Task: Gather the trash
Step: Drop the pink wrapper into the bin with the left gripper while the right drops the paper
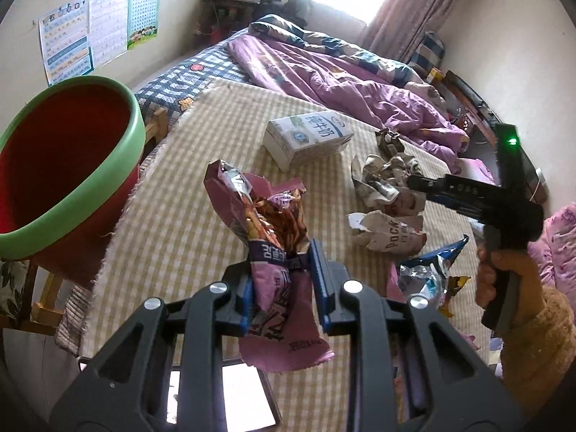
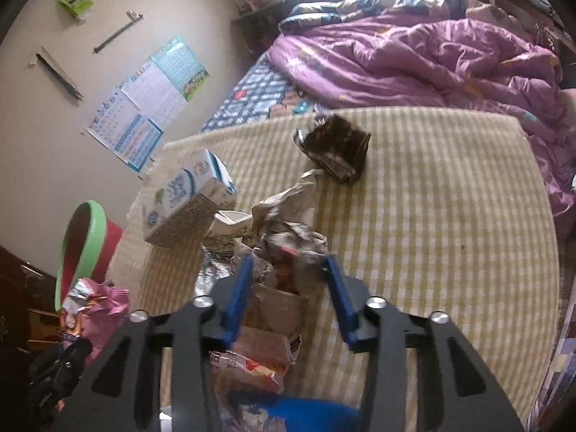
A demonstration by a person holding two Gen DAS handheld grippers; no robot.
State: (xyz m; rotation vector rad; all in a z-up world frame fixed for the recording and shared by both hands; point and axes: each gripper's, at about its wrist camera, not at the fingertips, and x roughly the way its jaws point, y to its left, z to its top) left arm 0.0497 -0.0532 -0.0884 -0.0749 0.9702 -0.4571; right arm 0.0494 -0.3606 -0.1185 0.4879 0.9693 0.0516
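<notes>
My left gripper (image 1: 284, 255) is shut on a pink snack bag (image 1: 266, 223) and holds it above the checked yellow mat (image 1: 201, 187). The bag also shows at the lower left of the right wrist view (image 2: 97, 302). A red bin with a green rim (image 1: 61, 165) stands to the left, also in the right wrist view (image 2: 82, 241). My right gripper (image 2: 288, 266) is open over a pile of crumpled wrappers (image 2: 288, 237), its fingers on either side of it. From the left wrist view it (image 1: 414, 181) points at the crumpled wrappers (image 1: 381, 187).
A milk carton (image 1: 306, 136) lies on the mat, also in the right wrist view (image 2: 187, 198). A dark wrapper (image 2: 338, 147) lies beyond the pile. A blue snack bag (image 1: 428, 270) lies at the right. A purple quilt (image 1: 334, 72) covers the bed behind.
</notes>
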